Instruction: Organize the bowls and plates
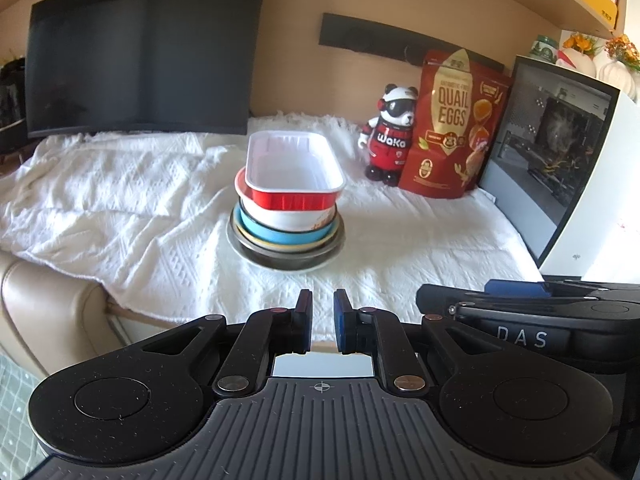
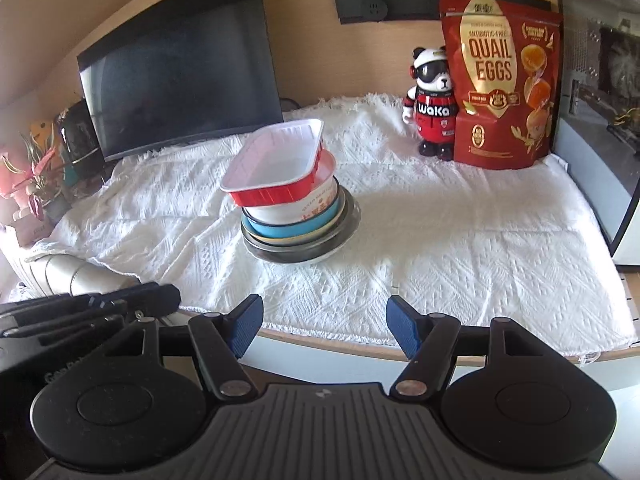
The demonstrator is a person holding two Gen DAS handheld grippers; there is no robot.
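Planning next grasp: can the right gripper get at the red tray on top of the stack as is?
Probably yes. The right gripper is open and empty, the white cloth before it is bare, and the red tray sits uncovered on top.

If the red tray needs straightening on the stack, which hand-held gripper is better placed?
Probably the right hand-held gripper: its jaws stand open and empty toward the red tray, which sits skewed. The left hand-held gripper is shut.
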